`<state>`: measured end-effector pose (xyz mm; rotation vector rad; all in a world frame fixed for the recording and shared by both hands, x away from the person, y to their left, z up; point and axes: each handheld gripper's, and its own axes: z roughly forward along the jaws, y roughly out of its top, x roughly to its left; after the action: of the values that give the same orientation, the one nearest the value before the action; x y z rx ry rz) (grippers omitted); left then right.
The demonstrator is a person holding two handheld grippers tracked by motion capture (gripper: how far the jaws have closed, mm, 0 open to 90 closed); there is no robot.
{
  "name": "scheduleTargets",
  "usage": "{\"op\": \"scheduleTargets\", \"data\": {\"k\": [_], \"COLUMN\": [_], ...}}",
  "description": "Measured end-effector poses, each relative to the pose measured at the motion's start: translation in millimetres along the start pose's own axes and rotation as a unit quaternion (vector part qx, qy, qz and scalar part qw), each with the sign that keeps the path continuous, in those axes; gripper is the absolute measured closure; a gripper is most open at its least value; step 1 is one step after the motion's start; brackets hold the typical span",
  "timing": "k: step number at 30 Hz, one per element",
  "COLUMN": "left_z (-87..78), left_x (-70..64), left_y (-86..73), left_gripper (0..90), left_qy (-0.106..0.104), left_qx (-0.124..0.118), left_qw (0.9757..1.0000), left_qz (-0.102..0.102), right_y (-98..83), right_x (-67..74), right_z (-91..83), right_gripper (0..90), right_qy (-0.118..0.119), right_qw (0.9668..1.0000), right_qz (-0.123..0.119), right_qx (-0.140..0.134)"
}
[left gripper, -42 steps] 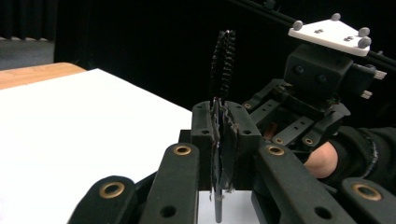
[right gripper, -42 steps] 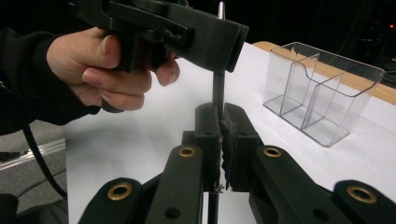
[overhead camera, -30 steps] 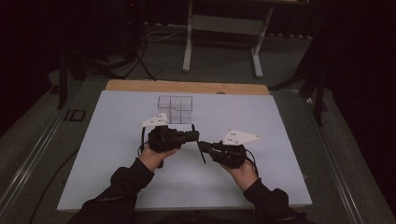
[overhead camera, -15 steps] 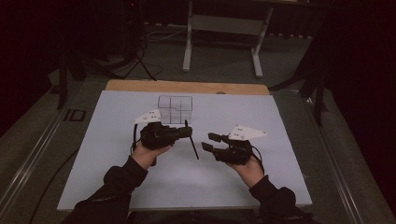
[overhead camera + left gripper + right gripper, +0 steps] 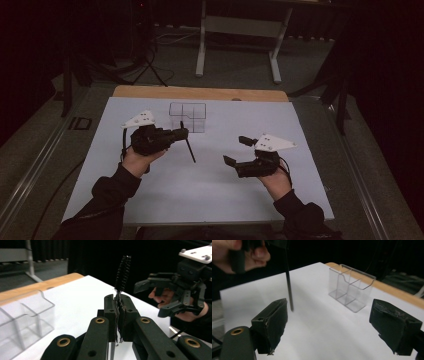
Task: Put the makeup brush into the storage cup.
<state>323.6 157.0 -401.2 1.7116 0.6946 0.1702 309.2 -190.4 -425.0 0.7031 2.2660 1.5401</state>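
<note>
Left gripper (image 5: pixel 184 133) clamps thin black bristly brush (image 5: pixel 189 148); right gripper (image 5: pixel 237 150) just opened, empty; clear, probably plastic, box (image 5: pixel 188 116) nearby.

A black brush (image 5: pixel 123 272) is seen against a white worktop (image 5: pixel 210 180) edged in light wood; the compartment box (image 5: pixel 188 116) is clear.
</note>
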Motion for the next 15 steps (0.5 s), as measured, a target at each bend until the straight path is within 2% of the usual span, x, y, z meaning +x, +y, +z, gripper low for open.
{"op": "scheduleTargets", "data": {"k": [2, 7, 9, 15], "left_z": [-5.4, -18.8, -23.7, -37.2], "left_x": [1.2, 4.8, 6.0, 10.4], "left_y": [2.6, 10.0, 13.3, 23.2], "left_gripper": [86.6, 86.6, 86.6, 86.6], "left_qy": [0.008, 0.021, 0.025, 0.040], "left_qx": [0.000, -0.002, -0.003, -0.007], "left_qw": [1.0000, 0.9998, 0.9997, 0.9992], "left_qz": [0.001, 0.001, 0.001, 0.002], "right_y": [-0.4, -4.7, -7.6, -15.1], "right_x": [-0.6, -6.8, -8.3, -12.8], "right_z": [-1.6, -12.3, -14.8, -20.7], "right_gripper": [14.5, 17.0, 17.0, 17.7], "right_qy": [-0.005, -0.003, -0.008, -0.002], "right_qw": [0.9999, 0.9997, 0.9996, 0.9992], "right_qz": [-0.009, 0.010, 0.011, 0.007], "right_qx": [-0.004, -0.020, -0.024, -0.039]}}
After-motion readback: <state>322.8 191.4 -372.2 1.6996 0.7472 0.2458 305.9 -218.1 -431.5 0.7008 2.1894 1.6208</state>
